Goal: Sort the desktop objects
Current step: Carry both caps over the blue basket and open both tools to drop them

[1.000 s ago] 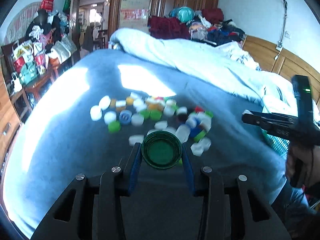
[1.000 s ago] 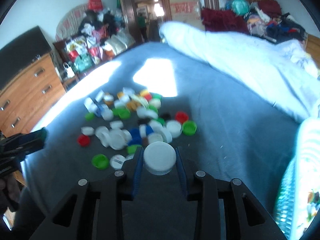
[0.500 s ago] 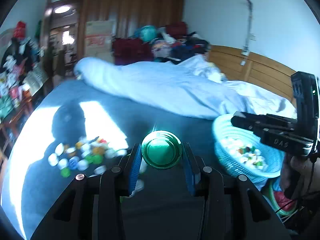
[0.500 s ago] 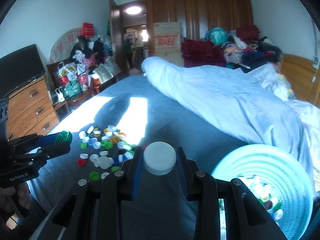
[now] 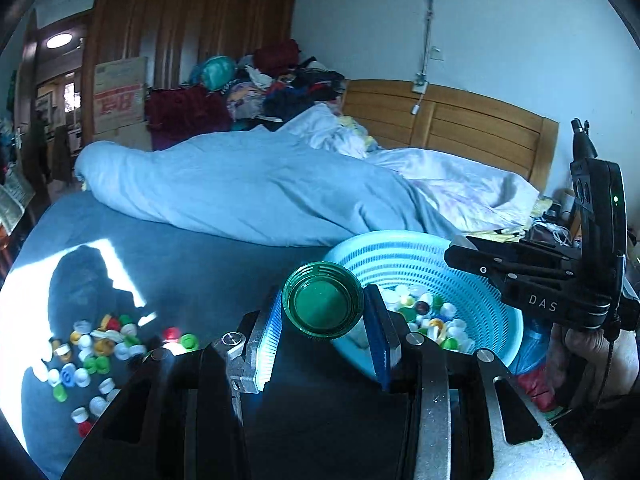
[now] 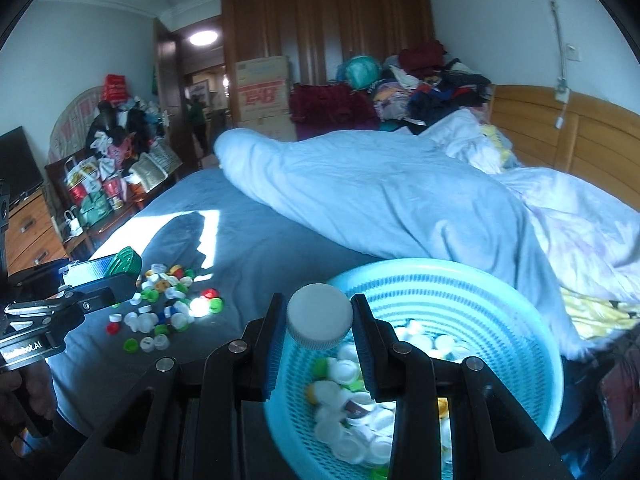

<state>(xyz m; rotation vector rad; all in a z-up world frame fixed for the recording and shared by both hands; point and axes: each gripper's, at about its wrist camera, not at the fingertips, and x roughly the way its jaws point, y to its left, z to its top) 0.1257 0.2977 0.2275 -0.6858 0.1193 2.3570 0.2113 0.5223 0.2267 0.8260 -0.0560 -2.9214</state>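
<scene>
Caps: left gripper (image 5: 324, 312) clamped on green cap (image 5: 323, 300), right gripper (image 6: 320, 320) clamped on white cap (image 6: 320, 317). Basket (image 6: 500, 304) at 5 o'clock, loose pile (image 6: 168, 308) at 9.

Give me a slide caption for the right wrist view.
Right gripper holds a white cap over the blue basket of caps.

Glossy green plastic cap (image 5: 323, 307), matt white ribbed cap (image 6: 320, 317), perforated plastic basket (image 6: 500, 312), wooden headboard (image 5: 460, 124).
</scene>
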